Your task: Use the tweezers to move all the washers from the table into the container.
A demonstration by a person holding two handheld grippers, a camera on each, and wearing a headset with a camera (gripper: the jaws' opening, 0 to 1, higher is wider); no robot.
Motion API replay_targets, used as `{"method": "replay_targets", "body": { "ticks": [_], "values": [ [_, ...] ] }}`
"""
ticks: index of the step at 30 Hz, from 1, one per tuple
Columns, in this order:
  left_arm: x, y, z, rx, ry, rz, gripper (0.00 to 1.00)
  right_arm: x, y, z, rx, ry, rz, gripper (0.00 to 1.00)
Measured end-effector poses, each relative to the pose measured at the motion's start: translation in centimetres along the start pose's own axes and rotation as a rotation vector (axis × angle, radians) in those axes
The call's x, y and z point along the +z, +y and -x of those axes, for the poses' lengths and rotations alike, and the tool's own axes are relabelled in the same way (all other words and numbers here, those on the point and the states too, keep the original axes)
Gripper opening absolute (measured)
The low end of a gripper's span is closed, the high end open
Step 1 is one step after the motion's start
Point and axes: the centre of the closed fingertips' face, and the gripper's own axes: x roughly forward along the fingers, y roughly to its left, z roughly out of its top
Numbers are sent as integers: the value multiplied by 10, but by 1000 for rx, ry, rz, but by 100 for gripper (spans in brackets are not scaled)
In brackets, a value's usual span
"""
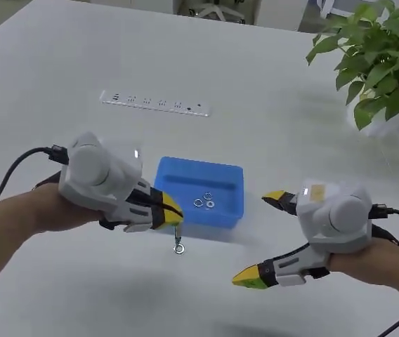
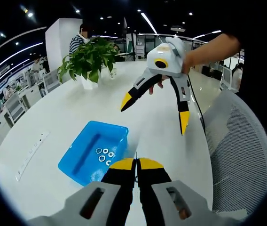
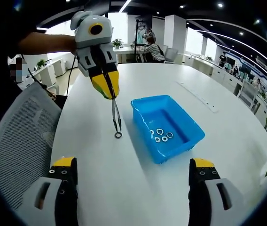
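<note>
The left gripper (image 1: pixel 173 213), fingers closed on the tweezers (image 1: pixel 178 235), points them down at a washer (image 1: pixel 179 248) just beside the near wall of the container (image 1: pixel 210 220); the right gripper (image 1: pixel 259 239) stands wide open, empty.

No text, brand or number can be read in any view. The long white power strip (image 1: pixel 154 103) lying on the pale grey bench (image 1: pixel 270 84) has small dark marks, but they are too small to read. The white right gripper (image 1: pixel 252 239) has a small yellowish patch on top, too blurred to read.
</note>
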Motion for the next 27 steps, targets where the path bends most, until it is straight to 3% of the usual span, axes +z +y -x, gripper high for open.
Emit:
{"method": "replay_targets", "body": {
  "ticks": [27],
  "values": [
    [1,3,-4,0,-21,4,5,-2,4,-2,14,11,0,97]
  ]
}}
